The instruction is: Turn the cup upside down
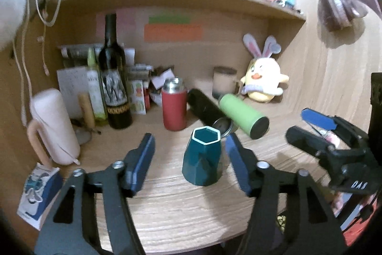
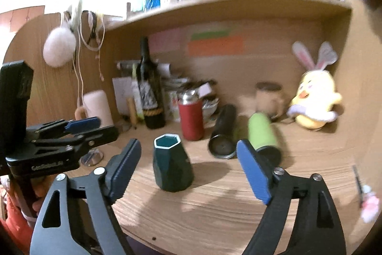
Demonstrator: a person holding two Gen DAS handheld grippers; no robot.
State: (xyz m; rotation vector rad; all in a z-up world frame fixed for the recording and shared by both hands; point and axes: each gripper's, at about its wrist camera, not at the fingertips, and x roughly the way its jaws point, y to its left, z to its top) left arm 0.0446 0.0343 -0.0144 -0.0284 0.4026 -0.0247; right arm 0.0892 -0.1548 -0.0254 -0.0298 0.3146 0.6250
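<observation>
Since the dark teal faceted cup (image 1: pixel 202 157) stands upright on the wooden desk (image 1: pixel 181 214), mouth up with its white hexagonal rim showing, none of the flip is done yet. It sits near the front edge, between the blue-padded fingers of the left gripper (image 1: pixel 189 152), which are spread wide and hold nothing; the right-hand pad is just beside the cup wall, and I cannot tell whether it touches. In the right wrist view the right gripper (image 2: pixel 188 159) is likewise wide open and empty, with the cup (image 2: pixel 172 164) nearer its left finger.

By its look the cup is glazed ceramic: stiff, fairly heavy for its size, slick, and likely to chip if dropped on the rim. It is wider at the base than at the mouth, so a hold high up could slide off; I would take it around the lower body on two opposite flat facets. Behind it lie a green flask (image 1: pixel 243 116) and a black flask (image 1: pixel 205 109), close enough to knock during the turn
</observation>
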